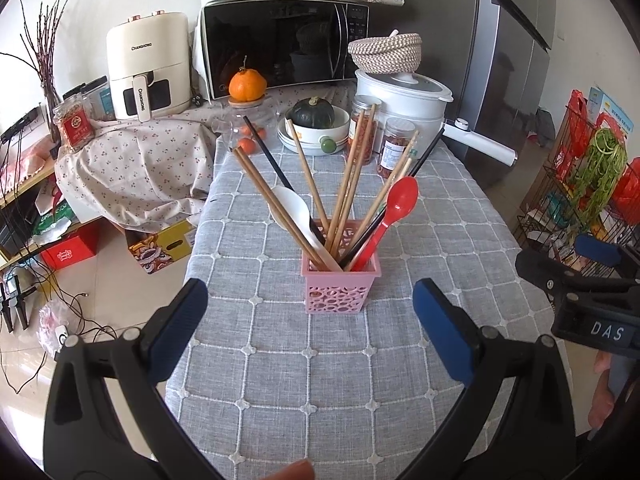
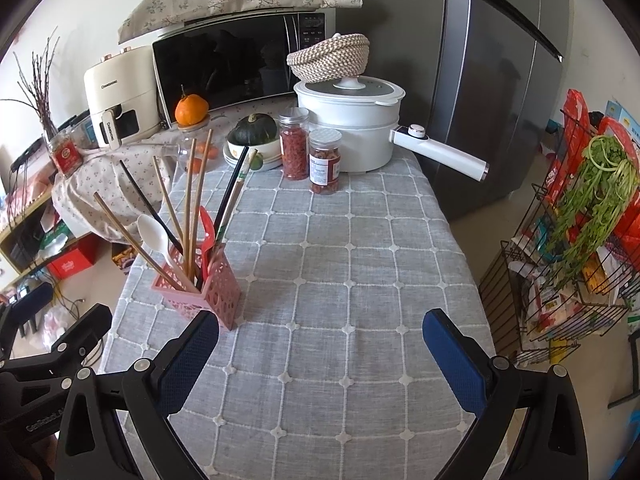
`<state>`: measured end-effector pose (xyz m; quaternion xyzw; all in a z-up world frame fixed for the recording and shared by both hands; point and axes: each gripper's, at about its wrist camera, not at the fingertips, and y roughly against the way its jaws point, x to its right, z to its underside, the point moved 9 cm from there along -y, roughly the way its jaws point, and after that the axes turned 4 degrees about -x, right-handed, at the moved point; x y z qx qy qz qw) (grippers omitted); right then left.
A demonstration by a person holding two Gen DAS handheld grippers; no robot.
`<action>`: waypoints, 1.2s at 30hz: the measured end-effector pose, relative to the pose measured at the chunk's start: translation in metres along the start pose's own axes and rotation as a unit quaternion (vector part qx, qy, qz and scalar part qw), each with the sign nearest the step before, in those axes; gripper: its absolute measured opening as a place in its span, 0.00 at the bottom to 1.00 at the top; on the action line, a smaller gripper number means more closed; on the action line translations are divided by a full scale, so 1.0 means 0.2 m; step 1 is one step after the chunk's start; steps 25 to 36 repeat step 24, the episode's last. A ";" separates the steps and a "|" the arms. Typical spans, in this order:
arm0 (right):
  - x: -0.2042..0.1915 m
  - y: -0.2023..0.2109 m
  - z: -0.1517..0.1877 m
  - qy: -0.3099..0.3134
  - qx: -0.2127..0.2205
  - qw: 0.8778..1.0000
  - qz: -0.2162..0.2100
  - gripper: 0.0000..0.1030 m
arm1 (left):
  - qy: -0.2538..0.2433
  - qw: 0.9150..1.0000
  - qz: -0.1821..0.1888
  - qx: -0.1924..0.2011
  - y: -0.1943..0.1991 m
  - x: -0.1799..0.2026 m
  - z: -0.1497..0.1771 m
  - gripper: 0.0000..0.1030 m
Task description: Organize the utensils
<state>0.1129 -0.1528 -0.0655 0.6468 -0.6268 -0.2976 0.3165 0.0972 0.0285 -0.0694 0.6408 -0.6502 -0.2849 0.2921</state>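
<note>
A pink perforated utensil holder (image 1: 341, 286) stands on the grey checked tablecloth (image 1: 320, 380). It holds several wooden chopsticks (image 1: 280, 208), black chopsticks (image 1: 268, 156), a white spoon (image 1: 294, 210) and a red spoon (image 1: 394, 206). My left gripper (image 1: 310, 320) is open and empty, just in front of the holder. My right gripper (image 2: 320, 354) is open and empty over bare cloth, with the holder (image 2: 204, 290) beside its left finger. The right gripper also shows at the right edge of the left wrist view (image 1: 592, 276).
At the table's far end stand a white electric pot (image 2: 352, 120) with a long handle, two jars (image 2: 316, 156), and a bowl with a green squash (image 2: 254, 136). A microwave (image 1: 280, 44) and air fryer (image 1: 148, 68) sit behind. A wire rack (image 2: 568, 248) stands to the right.
</note>
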 end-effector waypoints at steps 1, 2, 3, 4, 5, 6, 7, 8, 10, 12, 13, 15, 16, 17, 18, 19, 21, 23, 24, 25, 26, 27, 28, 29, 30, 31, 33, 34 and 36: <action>0.00 0.00 0.00 0.000 -0.001 1.000 0.000 1.00 | 0.000 1.000 0.000 0.000 0.00 0.00 0.00 0.99; 0.00 0.00 0.00 0.000 -0.001 1.000 0.000 1.00 | 0.000 1.000 0.001 0.000 0.00 0.00 0.00 0.99; 0.00 0.00 0.00 -0.001 -0.001 1.000 0.000 1.00 | -0.001 1.000 0.001 0.000 0.00 0.00 0.00 0.99; -0.01 -0.01 0.00 0.000 -0.002 1.000 0.000 1.00 | -0.001 1.000 0.001 0.001 0.00 0.00 0.00 0.99; 0.00 -0.01 0.00 -0.001 -0.003 1.000 0.000 1.00 | -0.001 1.000 0.001 0.001 0.00 0.00 0.00 0.99; 0.00 -0.01 0.00 -0.001 -0.003 1.000 0.000 1.00 | -0.001 1.000 0.000 0.002 0.01 0.00 0.00 0.99; -0.01 -0.01 0.00 -0.002 -0.004 1.000 -0.001 1.00 | -0.001 1.000 0.000 0.002 0.00 0.00 0.00 0.99; -0.01 -0.01 0.00 -0.002 -0.005 1.000 -0.001 1.00 | 0.000 1.000 0.000 0.002 0.00 0.00 -0.01 0.99; -0.01 -0.02 0.01 -0.003 -0.006 1.000 -0.001 1.00 | 0.000 1.000 0.000 0.002 0.01 0.00 -0.01 0.99; -0.01 -0.02 0.00 -0.002 -0.005 1.000 -0.001 1.00 | 0.000 1.000 0.000 0.002 0.01 -0.01 -0.01 0.99; -0.01 -0.02 0.00 -0.003 -0.005 1.000 -0.001 1.00 | -0.001 1.000 0.000 0.002 0.01 -0.01 -0.01 0.99; -0.01 -0.02 0.00 -0.003 -0.005 1.000 -0.001 1.00 | -0.001 1.000 -0.001 0.002 0.01 -0.01 -0.01 0.99; -0.01 -0.02 0.00 -0.003 -0.005 1.000 -0.001 1.00 | 0.000 1.000 0.000 0.002 0.01 -0.01 -0.01 0.99; -0.01 -0.02 0.00 -0.003 -0.005 1.000 -0.001 1.00 | 0.000 1.000 0.000 0.002 0.01 -0.01 -0.01 0.99; -0.01 -0.02 0.00 -0.003 -0.005 1.000 0.000 1.00 | 0.000 1.000 0.000 0.002 0.01 0.00 -0.01 0.99; -0.01 -0.02 0.00 -0.003 -0.006 1.000 -0.001 1.00 | -0.001 1.000 0.000 0.001 0.00 0.00 -0.01 0.99; -0.01 -0.02 0.01 -0.003 -0.006 1.000 -0.001 1.00 | -0.003 1.000 -0.001 -0.002 0.00 0.00 0.00 0.99; -0.01 -0.03 0.01 -0.002 -0.006 1.000 -0.001 1.00 | 0.000 1.000 -0.011 -0.017 -0.04 -0.03 0.03 0.99; 0.00 -0.05 0.01 -0.006 -0.008 1.000 -0.001 1.00 | 0.006 0.999 -0.015 -0.030 -0.08 -0.05 0.06 0.99; 0.00 -0.05 0.01 -0.006 -0.008 1.000 -0.001 1.00 | 0.006 0.999 -0.015 -0.030 -0.08 -0.05 0.06 0.99; 0.00 -0.05 0.01 -0.006 -0.008 1.000 -0.001 1.00 | 0.006 0.999 -0.015 -0.030 -0.08 -0.05 0.06 0.99; 0.00 -0.05 0.01 -0.006 -0.008 1.000 -0.001 1.00 | 0.006 0.999 -0.015 -0.030 -0.08 -0.05 0.06 0.99; 0.00 -0.05 0.01 -0.006 -0.008 1.000 -0.001 1.00 | 0.006 0.999 -0.015 -0.030 -0.08 -0.05 0.06 0.99; 0.00 -0.05 0.01 -0.006 -0.008 1.000 -0.001 1.00 | 0.006 0.999 -0.015 -0.030 -0.08 -0.05 0.06 0.99; 0.00 -0.05 0.01 -0.006 -0.008 1.000 -0.001 1.00 | 0.006 0.999 -0.015 -0.030 -0.08 -0.05 0.06 0.99; 0.00 -0.05 0.01 -0.006 -0.008 1.000 -0.001 1.00 | 0.006 0.999 -0.015 -0.030 -0.08 -0.05 0.06 0.99; 0.00 -0.05 0.01 -0.006 -0.008 1.000 -0.001 1.00 | 0.006 0.999 -0.015 -0.030 -0.08 -0.05 0.06 0.99; 0.00 -0.05 0.01 -0.006 -0.008 1.000 -0.001 1.00 | 0.006 0.999 -0.015 -0.030 -0.08 -0.05 0.06 0.99; 0.00 -0.05 0.01 -0.006 -0.008 1.000 -0.001 1.00 | 0.006 0.999 -0.015 -0.030 -0.08 -0.05 0.06 0.99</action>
